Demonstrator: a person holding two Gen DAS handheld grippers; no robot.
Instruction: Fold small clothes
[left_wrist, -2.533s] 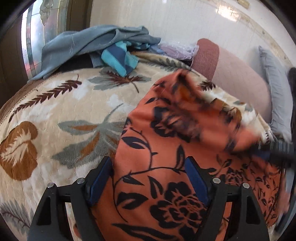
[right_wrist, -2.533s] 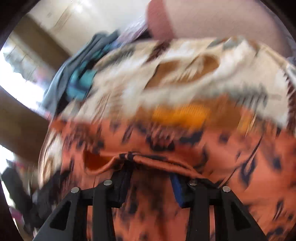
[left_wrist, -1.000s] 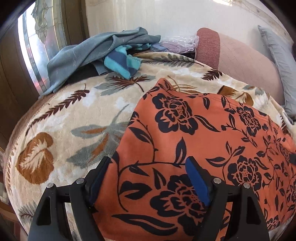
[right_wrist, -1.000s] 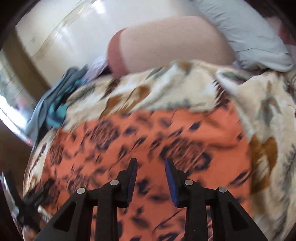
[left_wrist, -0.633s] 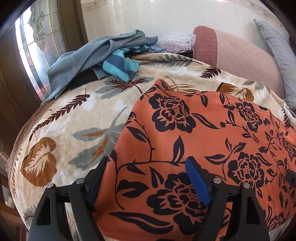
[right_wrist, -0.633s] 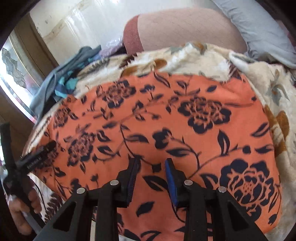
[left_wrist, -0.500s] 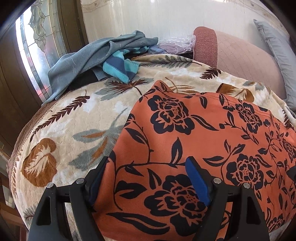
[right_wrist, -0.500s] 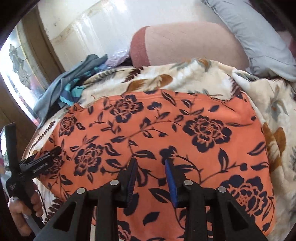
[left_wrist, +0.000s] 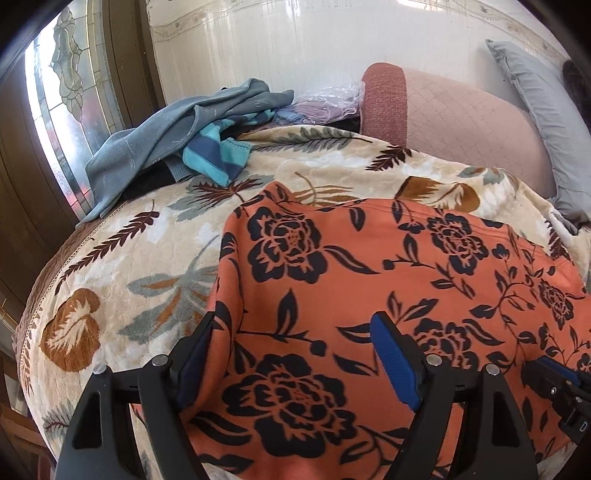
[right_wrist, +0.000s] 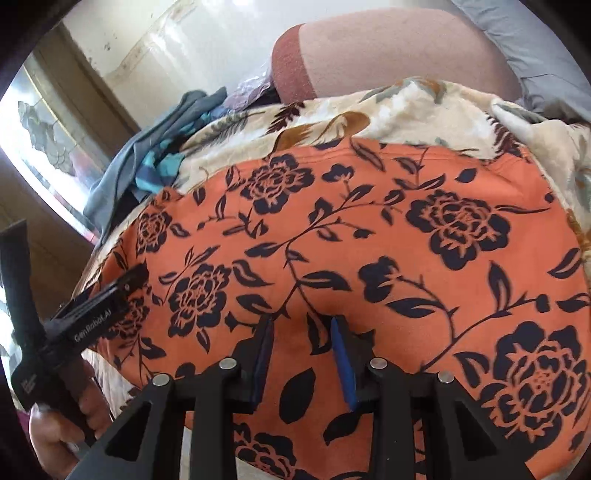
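Cloth first: the orange floral garment (left_wrist: 388, 280) lies spread flat on the leaf-print blanket (left_wrist: 122, 258), near edge toward both tools. The left gripper (left_wrist: 291, 354) stands wide over the garment's left side, gripping nothing; the right gripper (right_wrist: 303, 350) is narrower, jaws apart over mid-hem, nothing pinched. To fold cleanly, I'd take the near hem at two spaced points — both layers — and carry it evenly toward the far edge, avoiding blanket pile.
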